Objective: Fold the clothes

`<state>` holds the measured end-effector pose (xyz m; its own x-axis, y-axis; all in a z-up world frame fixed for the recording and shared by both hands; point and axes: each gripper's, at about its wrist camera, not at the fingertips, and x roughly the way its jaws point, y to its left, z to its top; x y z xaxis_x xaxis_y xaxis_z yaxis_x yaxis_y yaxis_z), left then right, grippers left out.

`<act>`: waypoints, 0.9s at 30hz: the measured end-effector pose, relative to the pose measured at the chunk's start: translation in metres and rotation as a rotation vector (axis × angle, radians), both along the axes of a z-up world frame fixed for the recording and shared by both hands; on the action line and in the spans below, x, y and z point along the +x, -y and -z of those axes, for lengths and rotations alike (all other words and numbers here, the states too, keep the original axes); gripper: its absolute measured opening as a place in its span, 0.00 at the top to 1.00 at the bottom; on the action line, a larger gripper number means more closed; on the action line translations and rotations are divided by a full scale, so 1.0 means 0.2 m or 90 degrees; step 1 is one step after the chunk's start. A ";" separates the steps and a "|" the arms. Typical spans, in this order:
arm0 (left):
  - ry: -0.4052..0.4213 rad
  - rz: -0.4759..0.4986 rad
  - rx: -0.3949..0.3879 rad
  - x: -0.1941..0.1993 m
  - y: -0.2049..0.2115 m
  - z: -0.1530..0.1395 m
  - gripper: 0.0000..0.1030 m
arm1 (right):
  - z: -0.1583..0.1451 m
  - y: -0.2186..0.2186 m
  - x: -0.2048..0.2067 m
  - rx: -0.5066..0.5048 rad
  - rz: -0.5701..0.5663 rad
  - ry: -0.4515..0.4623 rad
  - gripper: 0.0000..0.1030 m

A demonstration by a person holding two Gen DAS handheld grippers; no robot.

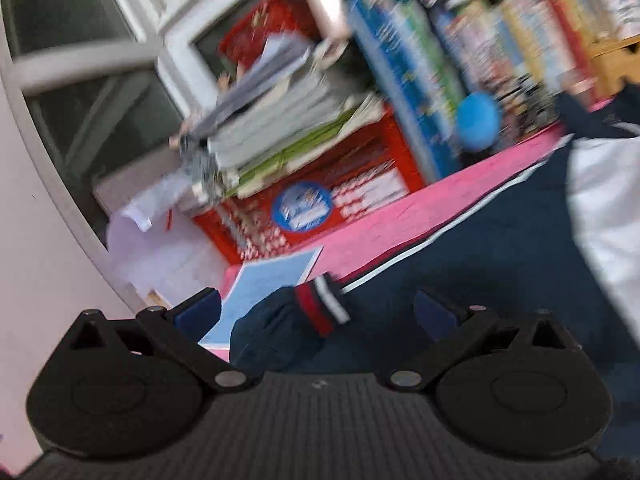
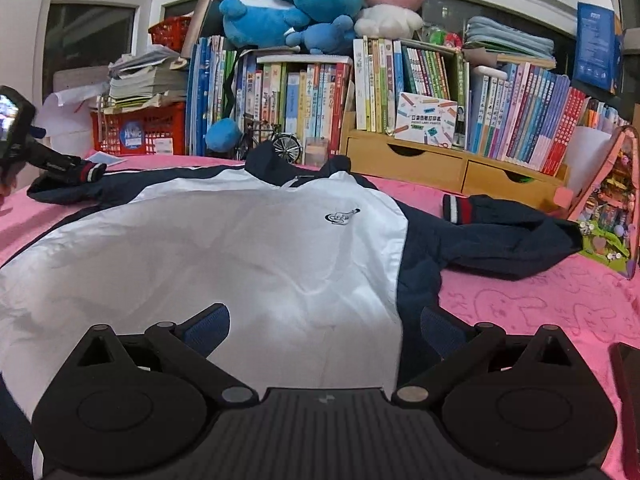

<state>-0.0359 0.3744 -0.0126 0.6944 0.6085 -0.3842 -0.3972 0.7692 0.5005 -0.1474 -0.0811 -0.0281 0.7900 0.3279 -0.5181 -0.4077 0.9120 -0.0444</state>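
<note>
Basically a navy-and-white jacket (image 2: 224,248) lies spread front-up on the pink bedspread (image 2: 540,296), white chest panel with a small dark logo (image 2: 341,215), navy collar (image 2: 276,160) at the far side. Both sleeves navy with red-white striped cuffs: right sleeve (image 2: 512,240) bent out to the right, its cuff (image 2: 456,207) lying flat; left sleeve runs far left, cuff (image 1: 320,308) slightly bunched.

Left gripper (image 1: 318,314) jaws spread wide, the left cuff lying between the fingers, not pinched; left view is motion-blurred. Right gripper (image 2: 325,330) also wide apart, holding nothing, low over the jacket's near hem where white meets the navy side panel.

Bare pink cover to the near right of the jacket; a dark flat object (image 2: 628,392) at the right edge, too cropped to identify. A blue sheet (image 1: 272,280) lies by the left cuff.

Far side: packed bookshelf (image 2: 312,100), plush toys (image 2: 320,0) on top, red crate (image 2: 140,130) stacked with papers, wooden drawers (image 2: 452,164), windows behind.
</note>
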 end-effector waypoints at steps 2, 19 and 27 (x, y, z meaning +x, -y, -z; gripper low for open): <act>-0.018 -0.017 -0.062 0.10 -0.13 0.03 0.11 | 0.02 -0.04 0.03 -0.004 -0.006 -0.007 0.00; 0.004 -0.288 -0.137 0.18 -0.86 -0.09 0.71 | 0.19 -0.14 0.19 -0.044 -0.013 -0.070 0.00; -0.068 -0.007 -0.215 0.21 -0.53 0.04 0.63 | 0.19 -0.13 0.19 -0.037 -0.013 -0.073 0.00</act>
